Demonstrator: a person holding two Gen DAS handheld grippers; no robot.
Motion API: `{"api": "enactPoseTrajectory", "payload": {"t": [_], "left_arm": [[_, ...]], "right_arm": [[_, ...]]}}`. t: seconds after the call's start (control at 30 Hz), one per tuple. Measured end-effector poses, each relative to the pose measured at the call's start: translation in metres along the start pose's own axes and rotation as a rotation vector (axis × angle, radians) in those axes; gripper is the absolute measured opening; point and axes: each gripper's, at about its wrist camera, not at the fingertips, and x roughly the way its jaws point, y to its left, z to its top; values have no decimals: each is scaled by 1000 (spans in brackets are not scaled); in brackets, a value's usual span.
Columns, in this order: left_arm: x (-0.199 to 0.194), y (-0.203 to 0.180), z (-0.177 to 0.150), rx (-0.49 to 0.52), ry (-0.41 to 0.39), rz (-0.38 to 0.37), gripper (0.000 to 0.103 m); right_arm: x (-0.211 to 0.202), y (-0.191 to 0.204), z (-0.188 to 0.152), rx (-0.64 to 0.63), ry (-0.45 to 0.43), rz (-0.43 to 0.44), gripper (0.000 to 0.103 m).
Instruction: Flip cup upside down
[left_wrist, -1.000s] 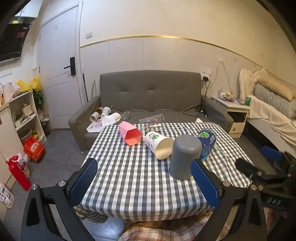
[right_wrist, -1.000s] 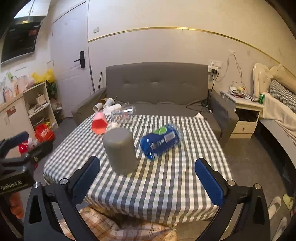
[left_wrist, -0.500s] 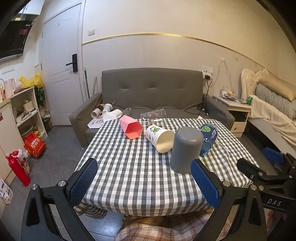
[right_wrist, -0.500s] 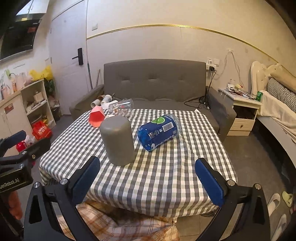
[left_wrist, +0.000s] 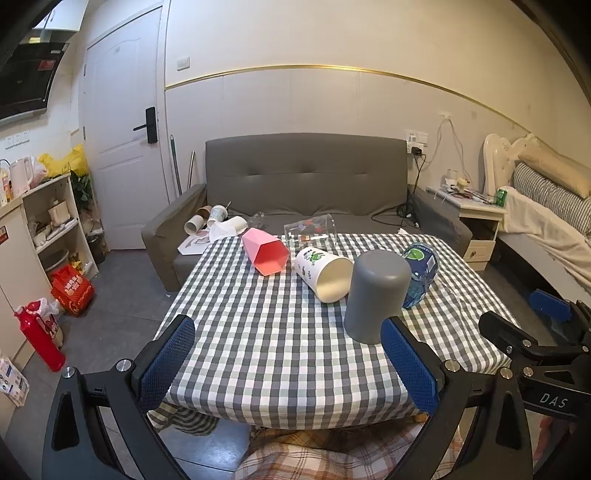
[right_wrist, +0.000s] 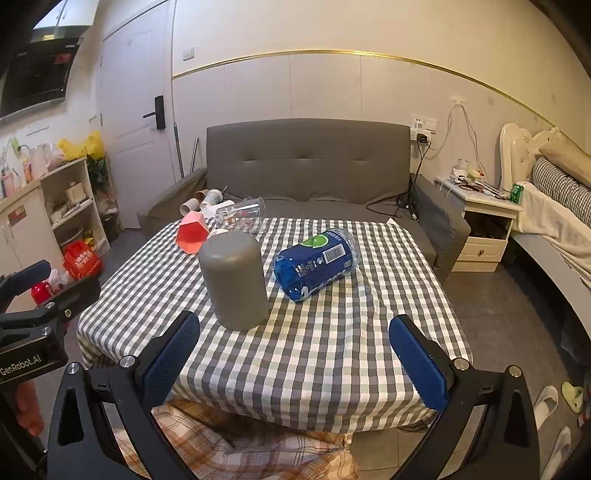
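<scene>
Checked tablecloth (left_wrist: 266, 350) covers table; grey sofa (left_wrist: 306, 177) behind, door (left_wrist: 122, 147) left.

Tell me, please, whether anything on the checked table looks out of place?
Four cups lie tipped over: the pink hexagonal cup, white printed cup, clear plastic cup and blue-labelled cup. Only the grey cup stands, mouth down.

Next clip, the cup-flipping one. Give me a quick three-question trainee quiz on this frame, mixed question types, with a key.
1. True or false: the grey cup stands mouth-down on the checked tablecloth.
2. Which item lies on its side right of the grey cup in the right wrist view? A. pink cup B. blue bottle C. clear cup
3. Fill in: the left gripper and right gripper both hold ____.

Key: 1 true. 2 B, the blue bottle. 3 nothing; both are open and off the table.
</scene>
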Motion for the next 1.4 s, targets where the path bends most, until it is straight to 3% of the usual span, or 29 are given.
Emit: {"api": "enactPoseTrajectory", "payload": {"t": [1.4], "left_arm": [[4,1,-7,7,13,-7,103]], "right_arm": [[0,1,-3,-1,7,-9,103]]}}
